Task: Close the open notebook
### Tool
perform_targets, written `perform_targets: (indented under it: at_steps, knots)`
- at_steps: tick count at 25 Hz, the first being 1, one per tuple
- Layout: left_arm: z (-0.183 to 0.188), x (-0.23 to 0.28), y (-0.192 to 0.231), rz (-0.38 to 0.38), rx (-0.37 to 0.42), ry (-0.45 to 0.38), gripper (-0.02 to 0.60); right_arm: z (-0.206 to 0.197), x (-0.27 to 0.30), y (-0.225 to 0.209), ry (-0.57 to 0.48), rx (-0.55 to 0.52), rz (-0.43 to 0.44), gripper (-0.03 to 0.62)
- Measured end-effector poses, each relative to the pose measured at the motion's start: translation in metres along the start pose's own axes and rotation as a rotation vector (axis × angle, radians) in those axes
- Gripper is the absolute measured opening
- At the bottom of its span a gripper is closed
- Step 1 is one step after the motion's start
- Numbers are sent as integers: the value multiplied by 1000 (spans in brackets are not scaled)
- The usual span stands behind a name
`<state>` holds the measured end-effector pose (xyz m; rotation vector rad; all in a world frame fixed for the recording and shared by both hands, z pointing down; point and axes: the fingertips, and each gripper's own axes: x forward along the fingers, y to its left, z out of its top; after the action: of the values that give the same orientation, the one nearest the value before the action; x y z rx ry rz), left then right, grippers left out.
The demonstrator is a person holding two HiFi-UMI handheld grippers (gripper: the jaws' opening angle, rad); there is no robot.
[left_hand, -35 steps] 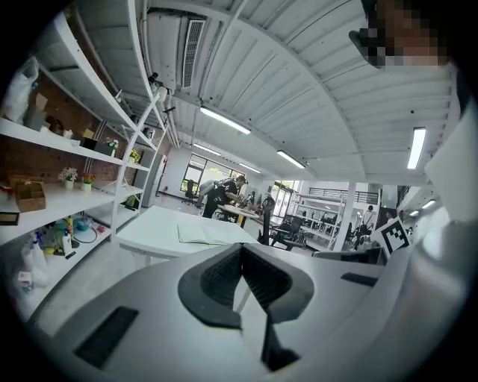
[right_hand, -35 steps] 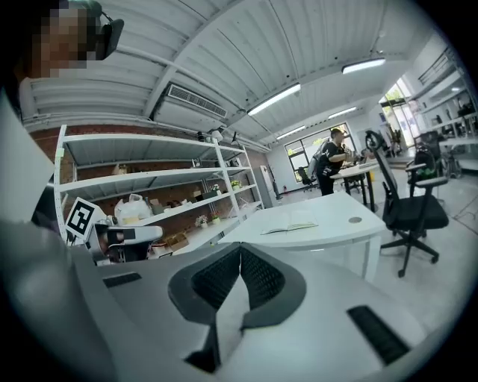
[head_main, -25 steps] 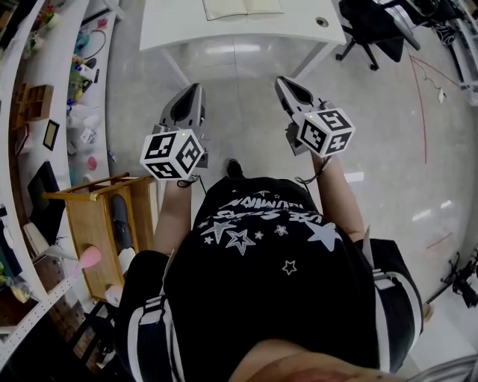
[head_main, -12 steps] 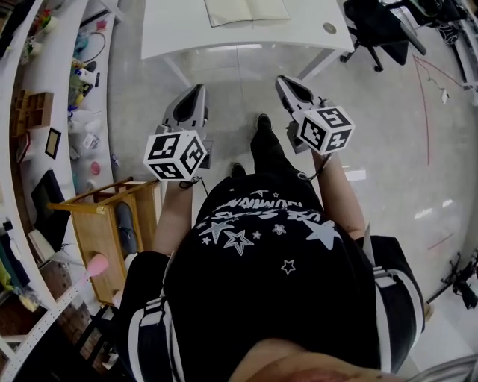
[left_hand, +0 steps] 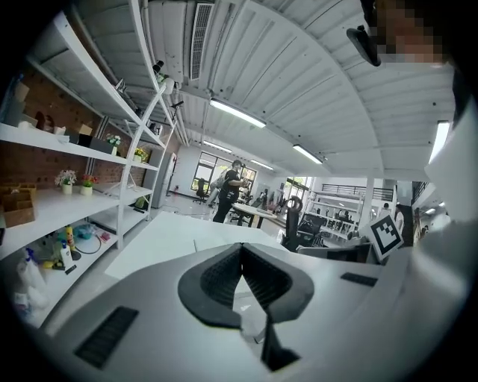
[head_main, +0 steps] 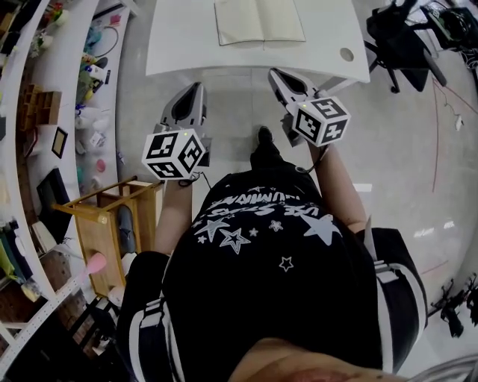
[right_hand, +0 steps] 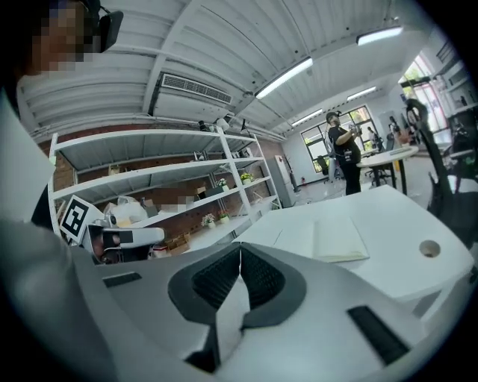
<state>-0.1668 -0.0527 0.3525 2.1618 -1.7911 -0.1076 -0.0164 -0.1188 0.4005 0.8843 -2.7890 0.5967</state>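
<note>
Left tongs (head_main: pixel 197 86), right tongs (head_main: pixel 273 73) shut; open notebook (head_main: pixel 260 21) ahead on table (head_main: pixel 179 45), untouched.

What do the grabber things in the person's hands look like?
Both the left gripper and right gripper are pale grey, pointed like beaks, with black ribbed pads. Each carries a white cube printed with black square markers. The person wears a black shirt with white stars.

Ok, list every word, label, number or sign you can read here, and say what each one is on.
Nothing here reads for certain.
Shirt: white lettering above the stars, upside down, too blurred to read.
Cube on the left tool and cube on the right tool: black-and-white square patterns, no letters.
Notebook: pages look blank.
Shelf items: too small to read.
</note>
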Motion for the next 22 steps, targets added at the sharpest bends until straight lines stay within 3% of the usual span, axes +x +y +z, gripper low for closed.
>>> perform_targets:
  at_steps: [10, 17, 22]
  knots:
    - [22, 74, 2, 76, 29, -9, 14, 45, 45, -69, 11, -28, 72, 9]
    - [27, 104, 13, 157, 48, -23, 14, 52, 75, -101, 32, -26, 124, 9]
    - [24, 107, 30, 179, 53, 4, 14, 47, 97, -101, 54, -22, 135, 9]
